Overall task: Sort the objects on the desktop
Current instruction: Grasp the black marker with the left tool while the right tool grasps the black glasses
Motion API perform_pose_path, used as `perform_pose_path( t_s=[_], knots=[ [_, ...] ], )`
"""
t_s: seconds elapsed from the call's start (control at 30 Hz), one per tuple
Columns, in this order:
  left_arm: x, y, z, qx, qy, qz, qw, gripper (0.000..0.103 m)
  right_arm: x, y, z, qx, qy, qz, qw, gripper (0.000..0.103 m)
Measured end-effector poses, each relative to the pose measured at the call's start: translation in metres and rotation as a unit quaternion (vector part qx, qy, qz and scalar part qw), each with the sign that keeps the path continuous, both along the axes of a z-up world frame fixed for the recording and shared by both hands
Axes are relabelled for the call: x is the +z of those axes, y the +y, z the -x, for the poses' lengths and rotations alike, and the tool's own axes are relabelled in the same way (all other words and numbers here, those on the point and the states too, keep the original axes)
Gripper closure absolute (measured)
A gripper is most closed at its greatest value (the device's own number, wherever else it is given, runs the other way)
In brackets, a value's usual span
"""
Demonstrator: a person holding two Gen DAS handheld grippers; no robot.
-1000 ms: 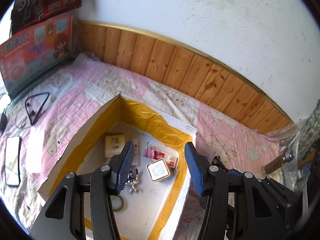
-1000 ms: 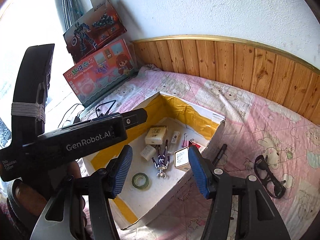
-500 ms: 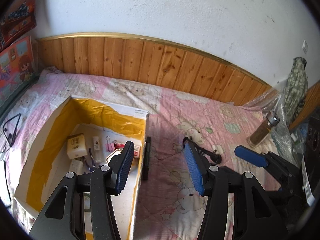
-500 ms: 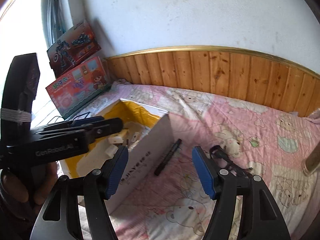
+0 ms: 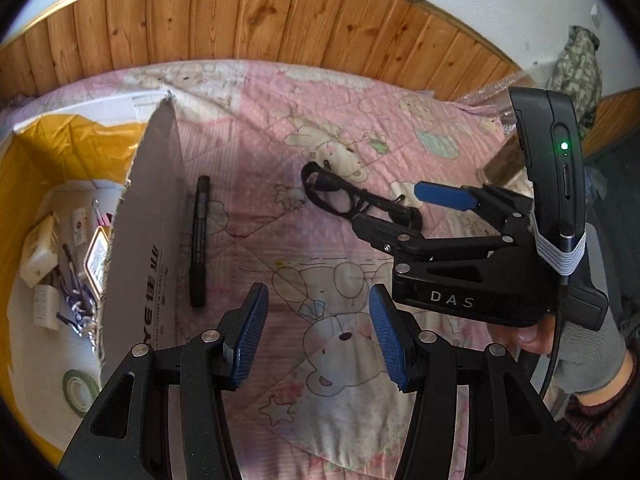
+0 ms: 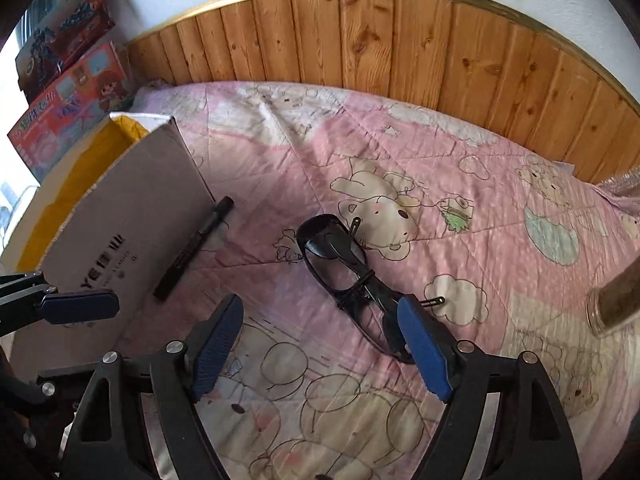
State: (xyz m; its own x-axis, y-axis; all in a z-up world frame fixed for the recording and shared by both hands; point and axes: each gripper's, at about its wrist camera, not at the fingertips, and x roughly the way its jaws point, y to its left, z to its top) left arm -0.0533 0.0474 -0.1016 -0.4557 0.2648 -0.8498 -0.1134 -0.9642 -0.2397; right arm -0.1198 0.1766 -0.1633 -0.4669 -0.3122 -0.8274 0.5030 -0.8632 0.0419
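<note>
beside the cardboard box [image 6: 120,216] on the quilt [image 6: 440,184], we hover both wide, empty grippers, right gripper [image 6: 320,344] nearest the sunglasses [image 6: 344,268], left gripper [image 5: 316,336] by the marker [image 5: 199,240], likely picking next.

surface: pink quilt [image 6: 460,168] — on it: cardboard box [image 6: 132,216] | marker [image 6: 196,246] | glasses [image 6: 344,264]

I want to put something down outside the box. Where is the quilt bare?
Bare quilt lies between the sunglasses and the wooden panel. A narrower strip separates sunglasses and marker. The box is crowded.
</note>
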Motion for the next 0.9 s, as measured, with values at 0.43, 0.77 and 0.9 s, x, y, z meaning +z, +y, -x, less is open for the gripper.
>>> perform_pose_path(
  t_s=[0.43, 0.77, 0.9],
  knots=[
    [-0.048, -0.054, 0.045, 0.104, -0.032, 0.02, 0.9939, 0.048, -0.039, 0.016, 0.031, -0.01, -0.022, -0.051, 0.998, 0.085],
    [-0.075, -0.057, 0.062, 0.122, -0.029, 0.033, 0.9915, 0.09, -0.029, 0.021, 0.026, -0.03, -0.05, 0.012, 0.998, 0.086],
    [-0.07, -0.052, 0.052, 0.113, -0.028, 0.023, 0.9929, 0.09, -0.008, 0.028, 0.021, -0.046, -0.063, 0.07, 0.995, 0.101]
  ],
)
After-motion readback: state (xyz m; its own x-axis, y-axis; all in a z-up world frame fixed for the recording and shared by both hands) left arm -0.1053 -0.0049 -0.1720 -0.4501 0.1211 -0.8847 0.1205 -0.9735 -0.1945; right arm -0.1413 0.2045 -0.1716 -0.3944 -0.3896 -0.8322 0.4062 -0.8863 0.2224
